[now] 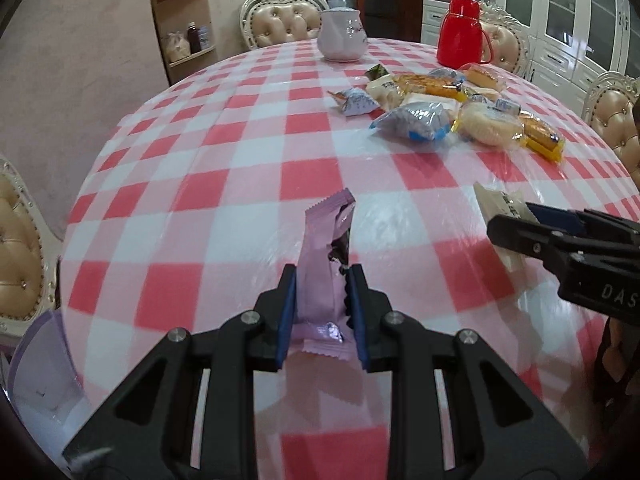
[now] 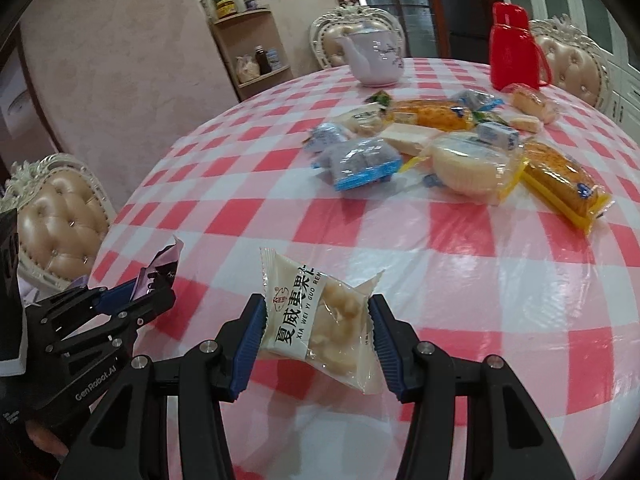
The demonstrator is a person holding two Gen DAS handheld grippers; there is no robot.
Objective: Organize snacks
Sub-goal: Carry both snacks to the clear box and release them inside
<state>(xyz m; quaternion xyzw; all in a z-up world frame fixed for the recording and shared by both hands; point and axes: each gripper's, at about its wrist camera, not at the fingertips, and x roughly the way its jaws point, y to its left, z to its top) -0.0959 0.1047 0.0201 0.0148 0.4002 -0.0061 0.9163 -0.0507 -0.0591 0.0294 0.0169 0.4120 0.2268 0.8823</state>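
My left gripper (image 1: 321, 276) is shut on a purple snack packet (image 1: 322, 280) and holds it upright above the checked table (image 1: 224, 216). My right gripper (image 2: 316, 308) is shut on a white macadamia snack packet (image 2: 320, 320), held above the table's near side. The right gripper also shows in the left wrist view (image 1: 512, 224) at the right, with the white packet (image 1: 500, 208) in it. The left gripper shows in the right wrist view (image 2: 160, 284) at the left with the purple packet (image 2: 166, 258). A pile of wrapped snacks (image 2: 452, 148) lies at the table's far right.
A white teapot (image 1: 342, 34) and a red thermos jug (image 1: 462, 34) stand at the far edge. Padded chairs (image 1: 282, 18) ring the table. A translucent purple container (image 1: 44, 364) sits at the lower left edge. A corner shelf (image 1: 186, 28) stands by the wall.
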